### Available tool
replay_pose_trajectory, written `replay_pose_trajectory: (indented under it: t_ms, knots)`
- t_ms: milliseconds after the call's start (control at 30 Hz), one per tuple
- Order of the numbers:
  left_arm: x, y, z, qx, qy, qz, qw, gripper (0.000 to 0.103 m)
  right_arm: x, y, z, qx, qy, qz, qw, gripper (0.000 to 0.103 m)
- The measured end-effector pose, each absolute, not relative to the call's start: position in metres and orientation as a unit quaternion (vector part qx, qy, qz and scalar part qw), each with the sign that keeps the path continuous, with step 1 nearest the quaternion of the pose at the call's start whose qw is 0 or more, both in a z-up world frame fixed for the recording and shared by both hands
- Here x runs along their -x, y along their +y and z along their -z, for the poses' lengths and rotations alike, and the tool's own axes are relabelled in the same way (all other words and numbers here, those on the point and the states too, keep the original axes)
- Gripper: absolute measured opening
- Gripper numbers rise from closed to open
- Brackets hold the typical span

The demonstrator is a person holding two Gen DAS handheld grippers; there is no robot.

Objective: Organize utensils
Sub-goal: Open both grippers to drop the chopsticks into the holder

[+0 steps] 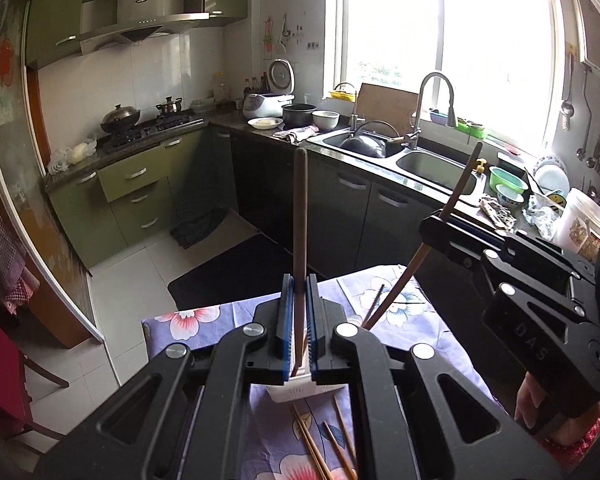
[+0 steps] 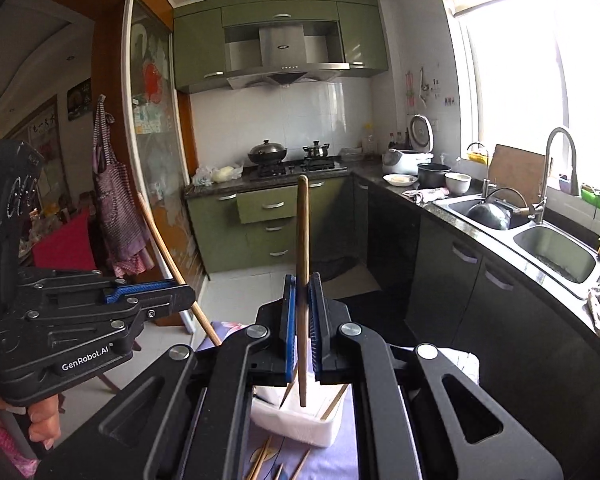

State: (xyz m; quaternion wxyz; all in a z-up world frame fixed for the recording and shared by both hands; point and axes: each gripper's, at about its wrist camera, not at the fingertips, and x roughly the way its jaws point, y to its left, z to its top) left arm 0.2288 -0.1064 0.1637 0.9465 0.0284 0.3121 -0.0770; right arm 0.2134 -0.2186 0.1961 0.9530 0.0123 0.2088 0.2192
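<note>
Left gripper [image 1: 300, 312] clamped on a dark wooden chopstick [image 1: 300, 240], blue-padded fingers [image 1: 286, 320] pressed against it on both sides; stick held nearly upright, lower tip dipping into the white rectangular holder [image 1: 300, 390] just below the fingers.

Right gripper [image 2: 302, 320] likewise closed on a second chopstick [image 2: 302, 264] — upright in its own view, lower end hanging inside the white holder [image 2: 296, 420]; seen from the left wrist as the gripper [image 1: 444, 220] at right, with its stick [image 1: 420, 252] slanting down toward the holder's far side.

Two or three lighter chopsticks [image 2: 334, 402] already leaning inside the holder, tips up; more loose chopsticks [image 1: 324, 444] lying on the floral purple cloth [image 1: 188, 320] in front of the holder, near but apart from it; a single loose stick [image 1: 374, 302] on the cloth beyond the holder.

Small counter under the cloth; behind it a kitchen — double steel sink [image 1: 388, 152] with tall faucet [image 1: 436, 100] below a bright window, gas stove with covered wok [image 1: 120, 118] at far left, range hood [image 1: 140, 16] above.
</note>
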Motion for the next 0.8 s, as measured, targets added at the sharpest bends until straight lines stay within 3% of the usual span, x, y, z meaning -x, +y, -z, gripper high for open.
replay_pose_trajectory:
  t_ms: [467,700,800]
  knots:
    - [-0.285,-0.1,-0.052,-0.032,0.417,0.057,0.907,0.006,-0.28,-0.209,-0.076,-0.016,0.33,-0.226,0.916,0.007]
    - [-0.269,-0.098,-0.055,-0.032,0.418,0.058,0.906,0.011,-0.266,-0.209,-0.072,-0.015,0.326,-0.229,0.917,0.01]
    - [-0.252,-0.098,-0.071,-0.036,0.4,0.056,0.914,0.017,-0.244,-0.215,-0.087,-0.022,0.303,-0.234,0.924,0.019]
